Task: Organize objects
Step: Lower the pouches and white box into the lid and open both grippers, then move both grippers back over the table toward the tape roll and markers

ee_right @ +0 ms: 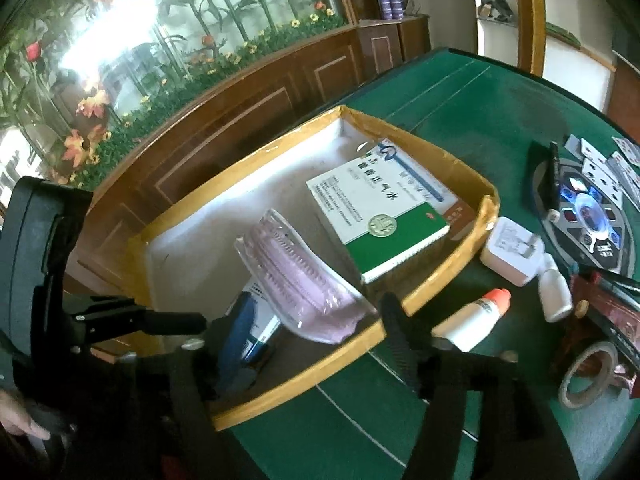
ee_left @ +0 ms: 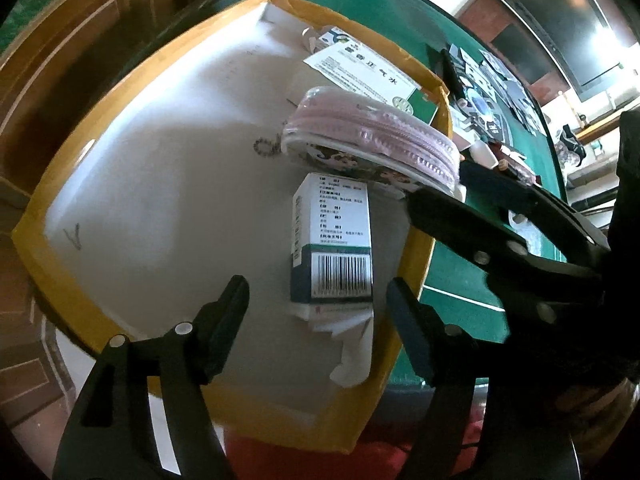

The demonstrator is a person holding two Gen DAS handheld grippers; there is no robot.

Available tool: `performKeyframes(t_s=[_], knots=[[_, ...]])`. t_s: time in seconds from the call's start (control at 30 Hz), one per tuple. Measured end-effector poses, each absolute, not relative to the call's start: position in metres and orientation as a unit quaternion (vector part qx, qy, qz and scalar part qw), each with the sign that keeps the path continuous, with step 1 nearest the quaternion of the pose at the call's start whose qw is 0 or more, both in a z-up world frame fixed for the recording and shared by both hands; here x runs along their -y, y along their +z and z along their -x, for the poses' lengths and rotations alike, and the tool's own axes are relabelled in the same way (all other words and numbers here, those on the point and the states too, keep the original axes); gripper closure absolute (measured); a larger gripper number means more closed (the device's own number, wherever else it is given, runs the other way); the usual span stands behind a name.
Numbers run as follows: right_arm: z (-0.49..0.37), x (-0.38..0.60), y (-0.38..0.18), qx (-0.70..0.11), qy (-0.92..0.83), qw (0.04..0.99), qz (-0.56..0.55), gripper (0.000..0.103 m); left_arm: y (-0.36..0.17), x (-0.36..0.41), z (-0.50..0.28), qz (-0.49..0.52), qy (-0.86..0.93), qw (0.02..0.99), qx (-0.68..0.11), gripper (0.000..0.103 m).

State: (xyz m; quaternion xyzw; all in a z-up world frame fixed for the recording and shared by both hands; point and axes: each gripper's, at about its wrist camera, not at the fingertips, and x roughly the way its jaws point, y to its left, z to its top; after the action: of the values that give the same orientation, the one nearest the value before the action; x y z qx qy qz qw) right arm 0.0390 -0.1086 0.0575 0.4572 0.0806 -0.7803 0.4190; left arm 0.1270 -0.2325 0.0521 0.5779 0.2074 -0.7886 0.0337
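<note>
In the left wrist view the left gripper (ee_left: 316, 320) stands with its jaws spread wide and nothing pressed between them. The small white-and-teal medicine box (ee_left: 334, 240) lies flat in the cardboard tray (ee_left: 100, 312), just above the gap between the jaws in the lower middle of the frame, touching neither. Its upper end is tucked under the pink zippered pouch (ee_left: 372, 140) (wrapped in clear plastic), which sits right of centre. Beyond the pouch, toward the upper right, lies the larger green-and-white medicine box (ee_left: 360, 76).

The right gripper (ee_right: 316, 332) also has its jaws wide apart, empty. In its own view the pouch's near end lies between the jaws at lower centre, without clear contact. A white bottle with an orange cap (ee_right: 476, 316) lies just right of the right-hand jaw on the green tabletop (ee_right: 460, 120), outside the tray. A white charger plug (ee_right: 512, 248) rests beside the tray's far right corner.
</note>
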Motion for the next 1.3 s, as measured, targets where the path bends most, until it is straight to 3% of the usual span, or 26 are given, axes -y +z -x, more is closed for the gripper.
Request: performKeyframes(t_s=[0.23, 0.4, 0.57, 0.97, 1.3], knots=[[-0.041, 0.063, 0.077, -0.034, -0.797, 0.409, -0.444, 0.024, 0.079, 0.233, -0.139, -0.566, -0.801, 0.055, -0.188, 0.031], [-0.033, 0.007, 0.072, -0.004, -0.819, 0.352, -0.453, 0.023, 0.102, 0.215, -0.133, -0.545, -0.819, 0.042, -0.174, 0.023], [-0.026, -0.049, 0.057, 0.023, -0.829, 0.294, -0.476, 0.023, 0.11, 0.171, -0.116, -0.545, -0.827, -0.006, -0.138, 0.023], [-0.025, -0.14, 0.059, 0.049, -0.852, 0.209, -0.478, 0.02, 0.068, 0.047, -0.03, -0.59, -0.796, -0.102, -0.093, 0.023], [-0.042, -0.185, 0.059, 0.061, -0.856, 0.191, -0.477, 0.02, 0.047, 0.006, 0.015, -0.573, -0.815, -0.051, -0.068, 0.023]])
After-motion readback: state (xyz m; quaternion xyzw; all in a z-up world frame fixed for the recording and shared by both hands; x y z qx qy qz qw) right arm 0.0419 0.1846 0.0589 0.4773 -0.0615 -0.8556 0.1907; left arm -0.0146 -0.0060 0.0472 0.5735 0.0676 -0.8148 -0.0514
